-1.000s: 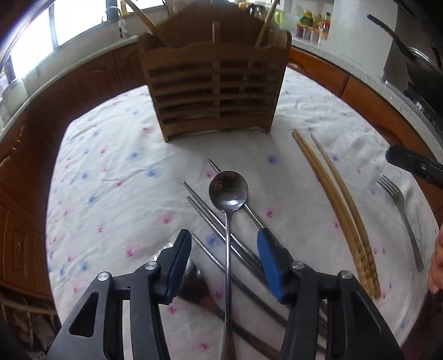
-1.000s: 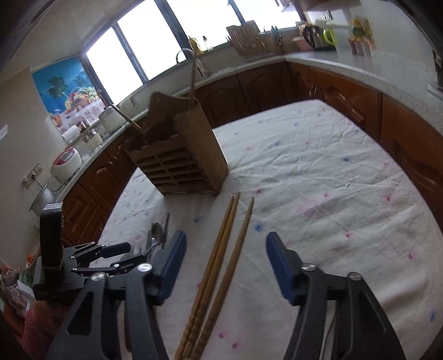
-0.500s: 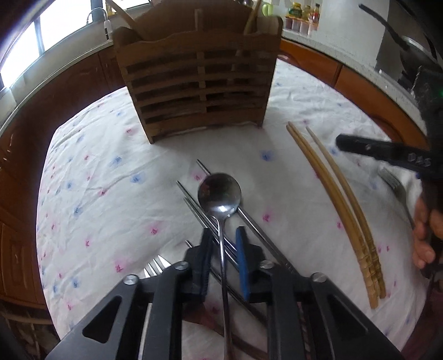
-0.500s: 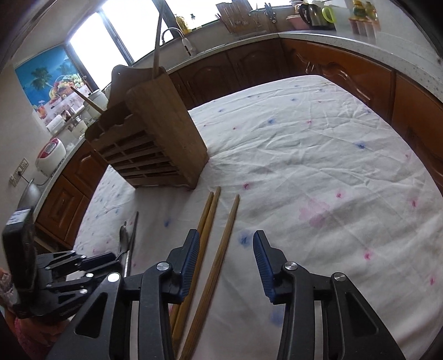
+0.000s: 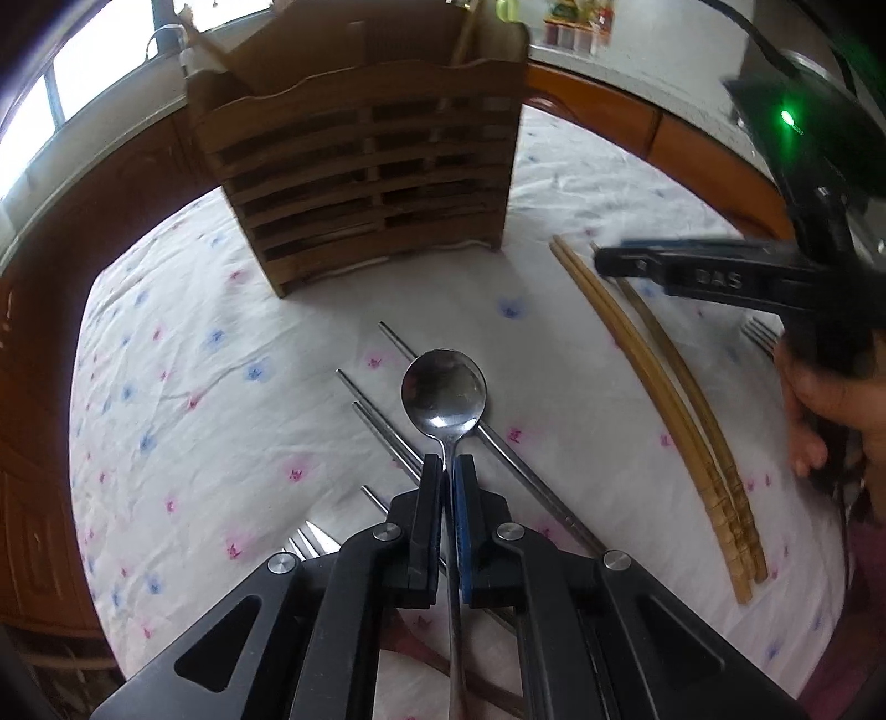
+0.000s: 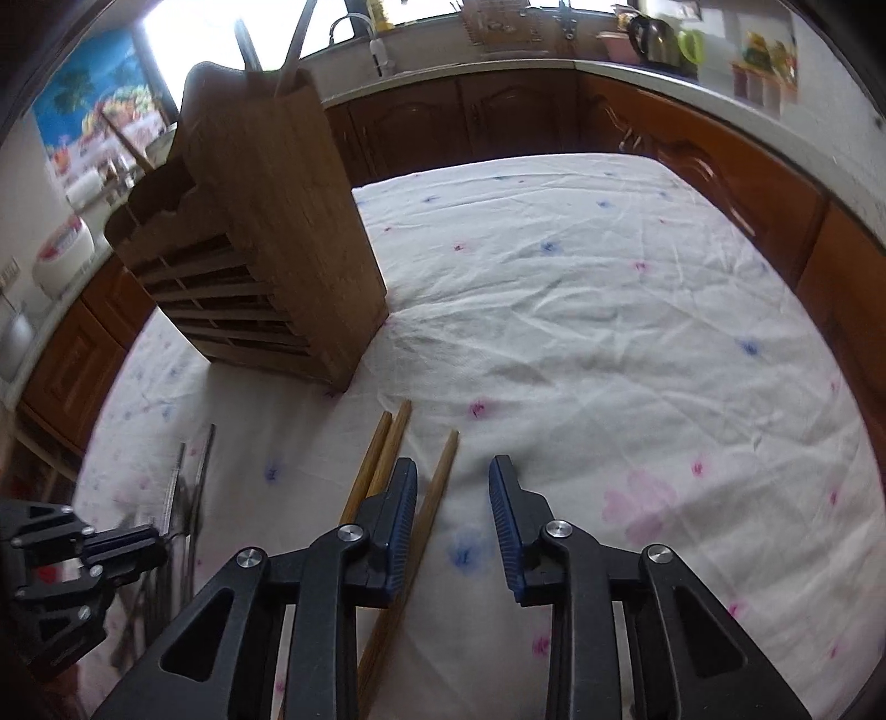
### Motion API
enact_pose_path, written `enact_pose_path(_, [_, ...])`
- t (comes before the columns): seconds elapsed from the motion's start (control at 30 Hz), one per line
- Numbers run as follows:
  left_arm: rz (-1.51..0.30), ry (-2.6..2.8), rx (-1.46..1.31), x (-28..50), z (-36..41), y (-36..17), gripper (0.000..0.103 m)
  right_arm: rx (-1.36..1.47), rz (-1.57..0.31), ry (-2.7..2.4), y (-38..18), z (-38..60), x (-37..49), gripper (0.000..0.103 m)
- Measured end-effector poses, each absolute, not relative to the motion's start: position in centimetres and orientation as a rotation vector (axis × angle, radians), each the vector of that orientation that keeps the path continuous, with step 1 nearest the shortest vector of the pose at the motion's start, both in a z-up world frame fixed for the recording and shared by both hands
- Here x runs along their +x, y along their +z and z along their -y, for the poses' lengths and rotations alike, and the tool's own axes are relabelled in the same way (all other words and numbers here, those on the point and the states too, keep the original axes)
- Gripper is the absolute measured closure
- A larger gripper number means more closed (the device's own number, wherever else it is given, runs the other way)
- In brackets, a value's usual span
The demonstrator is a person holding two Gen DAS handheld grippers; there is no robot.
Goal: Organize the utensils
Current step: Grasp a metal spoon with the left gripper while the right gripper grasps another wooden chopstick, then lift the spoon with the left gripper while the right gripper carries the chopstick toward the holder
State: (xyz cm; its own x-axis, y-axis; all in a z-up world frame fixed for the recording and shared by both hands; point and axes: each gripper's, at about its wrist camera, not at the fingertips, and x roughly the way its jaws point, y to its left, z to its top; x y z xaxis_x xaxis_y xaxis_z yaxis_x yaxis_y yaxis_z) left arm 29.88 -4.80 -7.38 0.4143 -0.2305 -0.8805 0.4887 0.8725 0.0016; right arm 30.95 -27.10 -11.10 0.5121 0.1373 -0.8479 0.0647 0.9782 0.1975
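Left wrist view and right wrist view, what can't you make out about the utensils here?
- Spoon: handle end, left wrist view, cut off by the bottom edge behind the left gripper.
- Fork: mostly hidden, left wrist view, behind the right gripper and hand.
- Wooden holder: contents, both views, screened by slats and blurred.
- Wooden chopsticks: near ends, right wrist view, under the right gripper.

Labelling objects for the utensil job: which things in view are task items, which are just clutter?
Task items: spoon, metal chopsticks, wooden chopsticks, forks, wooden holder.

Clutter: kettle, rice cooker, floral tablecloth.
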Motion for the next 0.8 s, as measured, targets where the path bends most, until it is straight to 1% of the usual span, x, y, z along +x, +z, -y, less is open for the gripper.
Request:
enact_pose_path(0.07, [-1.044,-0.465,0.277,29.9,5.1,-7.4,0.100,0.135,-1.038,0.027,-11.1,26.1,31.2,0.076])
enact_pose_path(0.1, [-1.041,-0.469,0.273,30.0,5.2,-7.5,0.101,0.095,-1.036,0.015,-11.1,25.7,31.2,0.082])
enact_pose_path(0.13, [-1.038,-0.469,0.268,30.0,5.2,-7.5,0.101,0.090,-1.032,0.025,-11.1,25.5,31.1,0.094])
enact_pose_path(0.23, [-1.027,-0.456,0.238,29.8,4.8,-7.3,0.101,0.165,-1.031,0.061,-11.0,26.1,30.8,0.098])
enact_pose_path(0.53, [-0.936,-0.440,0.106,28.5,2.5,-4.2,0.102,0.345,-0.915,0.132,-7.6,27.8,26.9,0.098])
enact_pose_path(0.8, [-0.825,-0.442,0.022,25.0,0.4,-0.3,0.102,0.365,-0.815,0.158,-3.3,27.8,24.8,0.098])
